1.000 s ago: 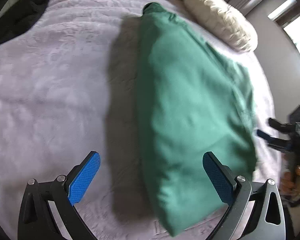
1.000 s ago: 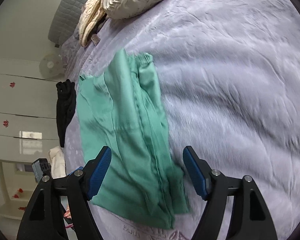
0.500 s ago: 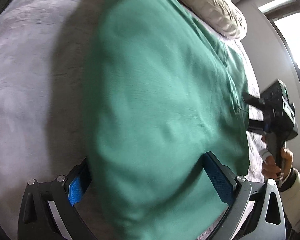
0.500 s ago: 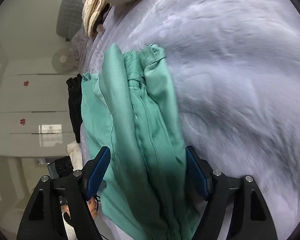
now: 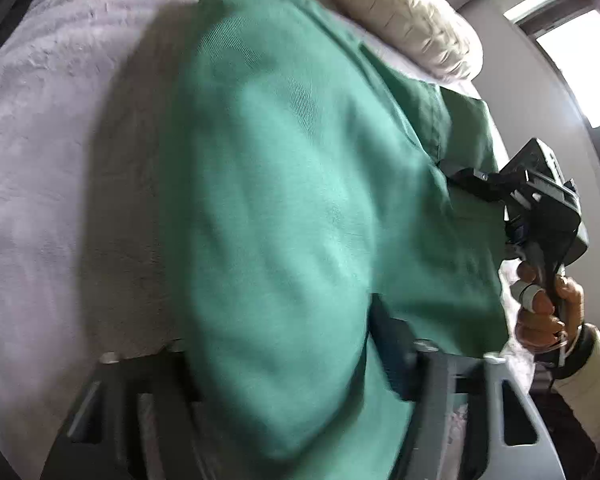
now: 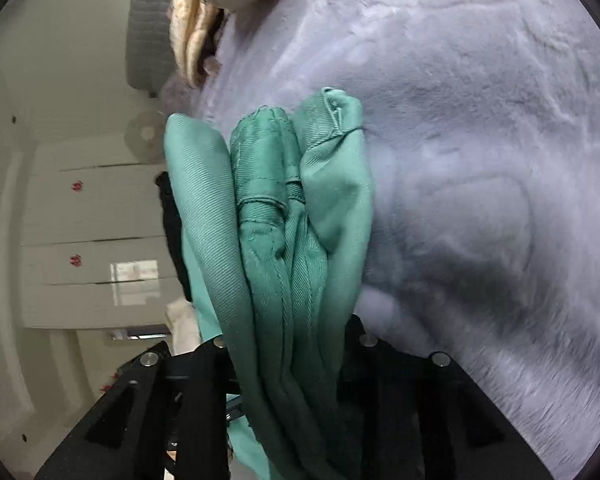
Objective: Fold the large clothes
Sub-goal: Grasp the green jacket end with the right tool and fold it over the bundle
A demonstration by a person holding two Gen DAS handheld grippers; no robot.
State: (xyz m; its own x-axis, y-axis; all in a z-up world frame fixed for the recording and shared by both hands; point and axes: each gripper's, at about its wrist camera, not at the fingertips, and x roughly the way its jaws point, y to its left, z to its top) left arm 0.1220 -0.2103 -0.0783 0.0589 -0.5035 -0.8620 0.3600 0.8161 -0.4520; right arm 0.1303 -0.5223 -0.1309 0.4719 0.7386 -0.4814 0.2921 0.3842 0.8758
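Note:
A large green garment (image 5: 300, 200) lies lengthwise on the grey bedspread (image 5: 51, 160). My left gripper (image 5: 283, 364) is shut on its near edge; the cloth bulges up between the fingers and hides the left one. In the right wrist view the same green garment (image 6: 291, 240) is bunched in thick folds between the fingers of my right gripper (image 6: 287, 344), which is shut on it. The right gripper also shows in the left wrist view (image 5: 460, 176), held by a hand at the garment's right edge.
A cream quilted pillow (image 5: 400, 20) lies at the head of the bed, with a beige blanket (image 6: 187, 40) beside it. A dark garment (image 6: 171, 232) lies at the bed's far edge. White wardrobe doors (image 6: 91, 240) stand beyond. A window (image 5: 580, 60) is at the right.
Both grippers moved in over the garment's edges and closed on it. The cloth now bunches up between the fingers and lifts off the bedspread.

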